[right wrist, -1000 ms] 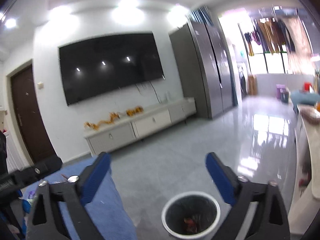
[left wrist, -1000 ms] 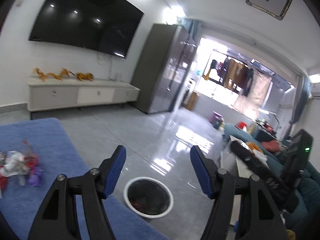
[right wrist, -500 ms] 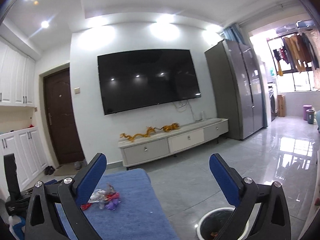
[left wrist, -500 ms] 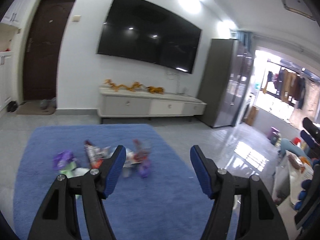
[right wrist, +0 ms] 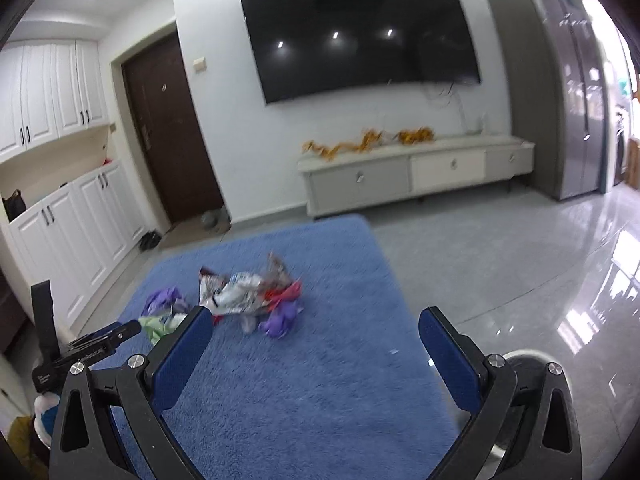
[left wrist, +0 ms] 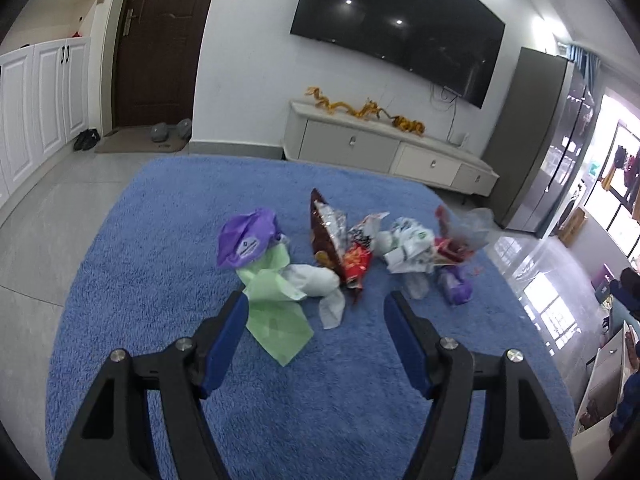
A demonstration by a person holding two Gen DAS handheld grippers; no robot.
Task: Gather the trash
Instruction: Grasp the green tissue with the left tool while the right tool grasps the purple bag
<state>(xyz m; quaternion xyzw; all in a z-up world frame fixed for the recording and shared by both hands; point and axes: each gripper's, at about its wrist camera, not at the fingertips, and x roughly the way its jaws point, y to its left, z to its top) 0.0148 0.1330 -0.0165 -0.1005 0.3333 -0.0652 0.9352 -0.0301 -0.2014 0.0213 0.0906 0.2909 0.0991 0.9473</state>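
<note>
Trash pile of crumpled wrappers and plastic bags lay uncollected on blue shaggy rug; left tongs and right tongs gaped wide, empty.

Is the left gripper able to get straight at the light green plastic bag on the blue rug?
Probably yes. The left gripper is open and empty, the light green plastic bag lies just ahead by its left finger, uncovered on the blue rug.

The trash pile lay on the rug, at 12 o'clock from the left gripper. The TV cabinet stood behind the rug, the door at 10 o'clock.
</note>
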